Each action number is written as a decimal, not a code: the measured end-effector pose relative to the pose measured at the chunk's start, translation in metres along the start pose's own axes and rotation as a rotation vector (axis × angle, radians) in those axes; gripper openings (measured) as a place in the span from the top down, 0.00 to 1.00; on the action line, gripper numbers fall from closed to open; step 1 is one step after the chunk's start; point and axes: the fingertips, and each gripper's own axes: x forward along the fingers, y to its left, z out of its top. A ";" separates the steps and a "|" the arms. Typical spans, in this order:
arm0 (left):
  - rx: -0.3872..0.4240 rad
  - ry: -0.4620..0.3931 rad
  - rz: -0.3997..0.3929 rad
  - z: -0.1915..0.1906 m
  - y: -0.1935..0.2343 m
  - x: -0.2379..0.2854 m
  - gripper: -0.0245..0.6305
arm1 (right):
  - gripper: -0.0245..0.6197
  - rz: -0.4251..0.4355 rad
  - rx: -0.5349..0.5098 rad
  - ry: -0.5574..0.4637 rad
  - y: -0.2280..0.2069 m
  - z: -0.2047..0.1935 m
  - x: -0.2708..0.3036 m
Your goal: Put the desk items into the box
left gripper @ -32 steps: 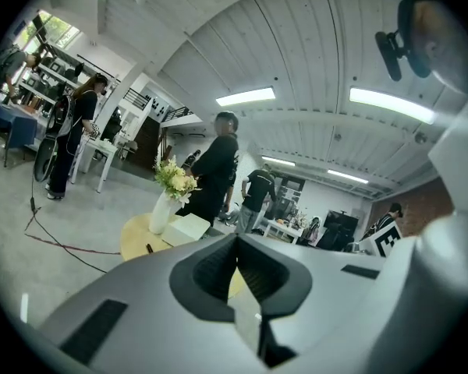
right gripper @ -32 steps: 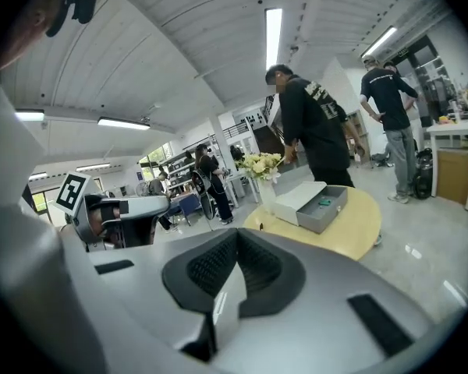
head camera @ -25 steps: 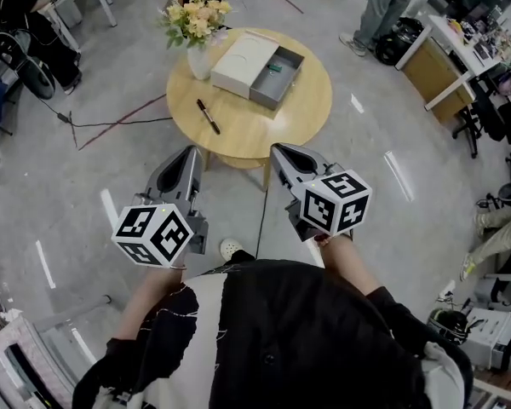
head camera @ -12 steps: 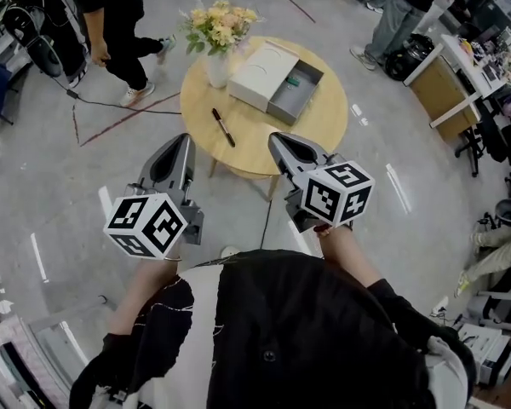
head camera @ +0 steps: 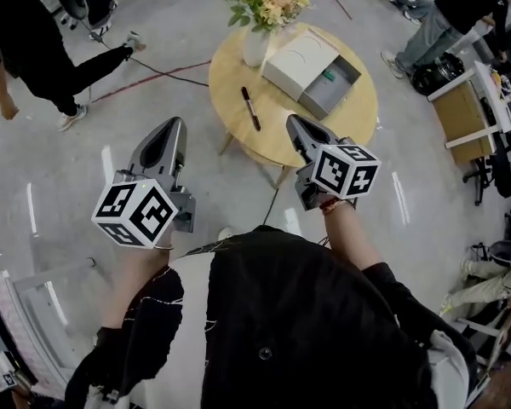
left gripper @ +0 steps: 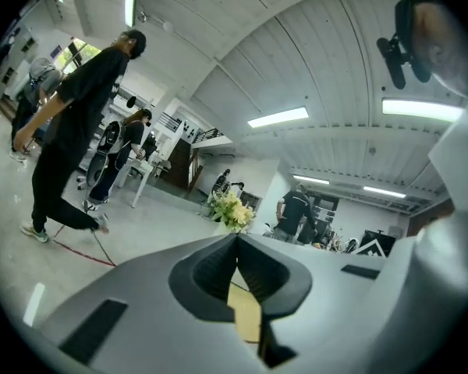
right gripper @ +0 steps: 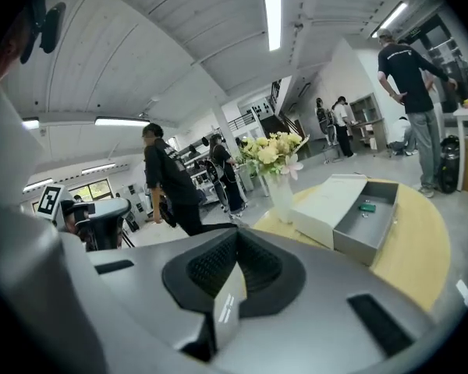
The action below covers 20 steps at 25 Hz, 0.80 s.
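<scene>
Status: both claws clenched, nothing in either. My left claw (head camera: 177, 124) has its jaws pressed tip to tip in its own view, and my right claw (head camera: 293, 123) shows the same. In the head view the left one hangs over the bare floor (head camera: 153, 228), just off the left side of the round wooden table (head camera: 281, 130). The right one's tip sits over the table's near edge. A black pen (head camera: 251, 108) lies flat on the tabletop, loose, between the vase of flowers (head camera: 262, 11) and the near edge, left of the box (head camera: 300, 58). It is apart from both claws, and the right claw is the closer one. The box sits on the far right part of the table, with its white part touching its open grey tray (head camera: 339, 95). A small green thing (head camera: 328, 75) lies inside the tray; I can't tell what it is. The vase stands upright at the far edge, just beside the box's left corner. A person in black (head camera: 34, 54) is on the floor far left, with a cable (head camera: 153, 71) running along the floor near them. More people (head camera: 447, 11) stand far right by a desk (head camera: 468, 100).
</scene>
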 end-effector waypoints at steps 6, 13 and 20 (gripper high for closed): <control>-0.038 -0.016 0.067 -0.001 0.024 -0.017 0.95 | 0.95 -0.052 0.036 0.091 -0.015 -0.038 0.026; -0.091 -0.034 0.147 -0.005 0.052 -0.037 0.95 | 0.95 -0.073 0.026 0.229 -0.021 -0.080 0.055; -0.120 -0.071 0.229 0.001 0.071 -0.040 0.95 | 0.95 -0.080 -0.010 0.389 -0.043 -0.119 0.084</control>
